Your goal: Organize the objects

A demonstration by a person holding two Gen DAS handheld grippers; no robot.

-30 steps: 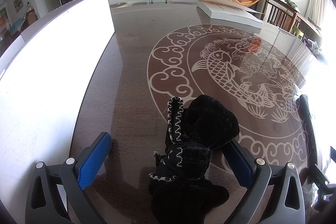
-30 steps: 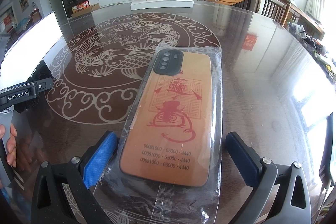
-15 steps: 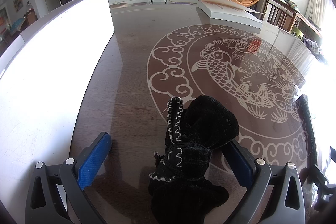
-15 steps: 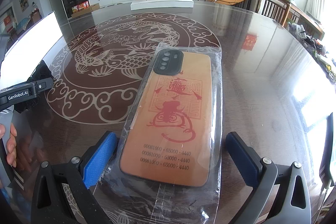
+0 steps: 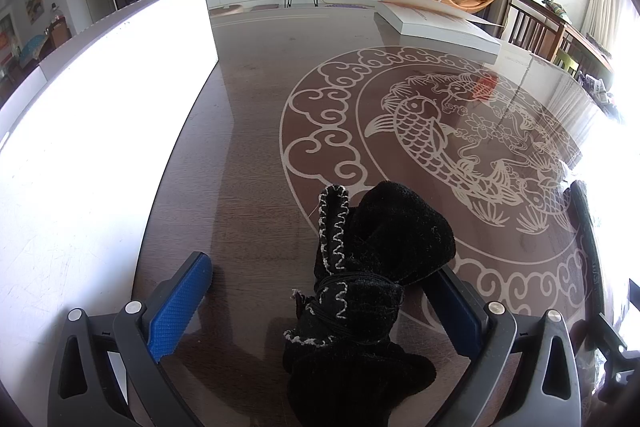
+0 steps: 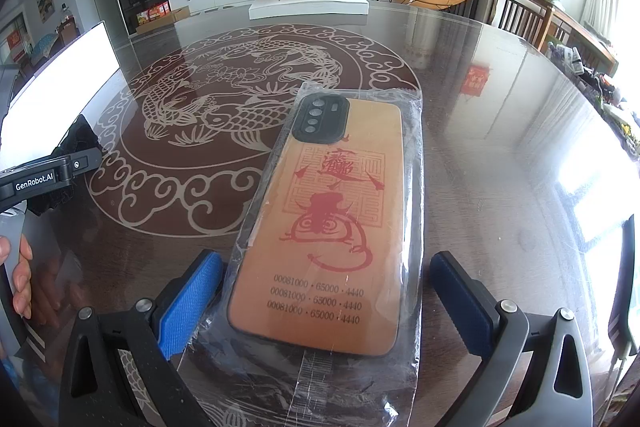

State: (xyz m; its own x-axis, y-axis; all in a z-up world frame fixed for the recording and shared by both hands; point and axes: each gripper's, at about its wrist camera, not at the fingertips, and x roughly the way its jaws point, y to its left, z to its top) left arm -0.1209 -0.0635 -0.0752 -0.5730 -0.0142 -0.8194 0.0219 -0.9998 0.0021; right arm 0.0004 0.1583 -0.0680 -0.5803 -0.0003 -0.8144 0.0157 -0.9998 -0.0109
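My right gripper [image 6: 326, 303] is wide open, with one blue pad on each side of the phone case [image 6: 328, 223] at the bottom middle of the frame. The case lies flat on the table [image 6: 500, 131] in a clear plastic bag [image 6: 412, 187]. My left pad touches the crinkly edge of the bag. My right pad is apart from it.

My left gripper [image 5: 320, 311] is open too. The black pouch [image 5: 368, 291] sits low in the frame between the pads. It leans on the right pad and is well apart from the left one.

I think the step now is to grab each thing. For the case, I should close slowly and squeeze the hard sides, not just the loose bag, because the plastic looks slippery. I should go low, since the case is thin and flat. For the pouch, I should slide a bit to the right so it sits in the middle, then pinch gently.

The case is smooth and orange with a red drawing, small numbers and a black camera bump. The pouch is soft, fuzzy and lumpy, with white zigzag stitches. The table is shiny dark brown with a pale fish pattern [image 5: 432, 131].
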